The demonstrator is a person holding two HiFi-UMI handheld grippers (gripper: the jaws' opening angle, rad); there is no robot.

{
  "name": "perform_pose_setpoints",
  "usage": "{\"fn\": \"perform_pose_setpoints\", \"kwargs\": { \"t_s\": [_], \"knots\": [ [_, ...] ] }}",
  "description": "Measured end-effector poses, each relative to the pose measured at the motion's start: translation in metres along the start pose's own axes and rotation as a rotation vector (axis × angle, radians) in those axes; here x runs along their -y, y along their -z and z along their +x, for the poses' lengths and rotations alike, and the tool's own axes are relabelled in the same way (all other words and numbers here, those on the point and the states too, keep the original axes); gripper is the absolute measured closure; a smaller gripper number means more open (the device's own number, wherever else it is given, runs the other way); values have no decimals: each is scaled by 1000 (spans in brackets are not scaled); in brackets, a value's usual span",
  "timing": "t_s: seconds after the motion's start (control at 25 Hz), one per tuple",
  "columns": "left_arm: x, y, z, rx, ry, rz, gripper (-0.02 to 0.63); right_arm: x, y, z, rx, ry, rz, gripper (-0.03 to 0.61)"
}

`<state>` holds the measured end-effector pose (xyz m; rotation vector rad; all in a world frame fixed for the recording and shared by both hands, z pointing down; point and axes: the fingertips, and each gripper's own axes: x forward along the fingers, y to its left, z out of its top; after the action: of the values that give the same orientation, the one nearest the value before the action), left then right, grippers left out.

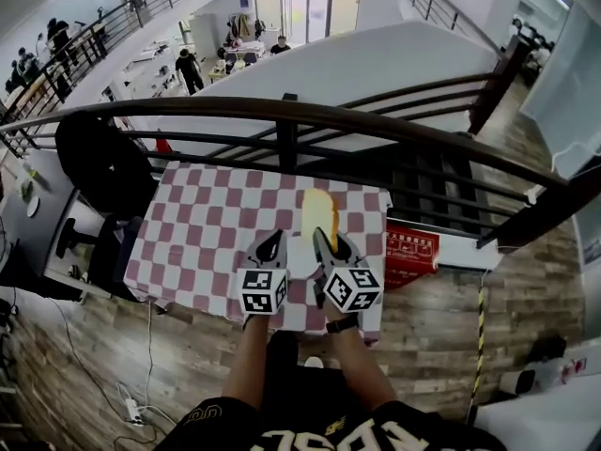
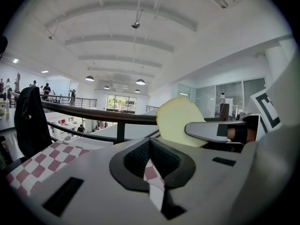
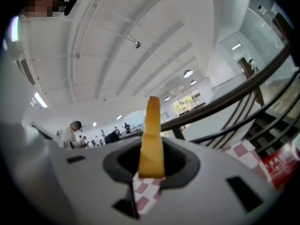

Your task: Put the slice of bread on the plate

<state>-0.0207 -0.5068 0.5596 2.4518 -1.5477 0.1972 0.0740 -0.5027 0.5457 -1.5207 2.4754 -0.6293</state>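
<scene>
My right gripper (image 1: pixel 324 240) is shut on the slice of bread (image 1: pixel 319 214) and holds it on edge, upright, above the checkered tablecloth (image 1: pixel 207 224). In the right gripper view the bread (image 3: pixel 152 135) rises from between the jaws of the right gripper (image 3: pixel 151 159) with its yellow crust edge towards the camera. My left gripper (image 1: pixel 271 244) sits just left of it, shut with nothing in it. The left gripper view shows that gripper (image 2: pixel 150 150) with its tips together, and the bread (image 2: pixel 180 121) to its right. A white patch (image 1: pixel 299 257) between the grippers may be the plate.
A dark railing (image 1: pixel 291 116) runs behind the table, with a drop to a lower floor beyond it. A red box (image 1: pixel 411 249) sits at the table's right edge. A black chair with a jacket (image 1: pixel 99 163) stands at the left.
</scene>
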Motion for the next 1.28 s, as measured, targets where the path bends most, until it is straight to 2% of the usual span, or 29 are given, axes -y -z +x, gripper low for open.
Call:
{"fn": "perform_pose_setpoints", "kwargs": {
  "t_s": [0.2, 0.4, 0.52, 0.72, 0.96, 1.28],
  "knots": [
    [-18, 17, 11, -36, -18, 18, 595, 14, 41, 26, -104, -5, 26, 480],
    [-30, 39, 22, -77, -9, -36, 595, 36, 91, 39, -227, 48, 60, 480],
    [-30, 60, 26, -123, 1, -70, 595, 51, 132, 35, -331, 90, 74, 480],
    [-32, 82, 32, -170, 5, -89, 595, 63, 199, 29, -527, 119, 159, 480],
    [-38, 87, 37, -181, 6, -84, 595, 64, 228, 38, -540, 123, 227, 480],
    [-55, 95, 40, -208, -31, -99, 595, 71, 255, 46, -581, 135, 237, 479]
  ]
}}
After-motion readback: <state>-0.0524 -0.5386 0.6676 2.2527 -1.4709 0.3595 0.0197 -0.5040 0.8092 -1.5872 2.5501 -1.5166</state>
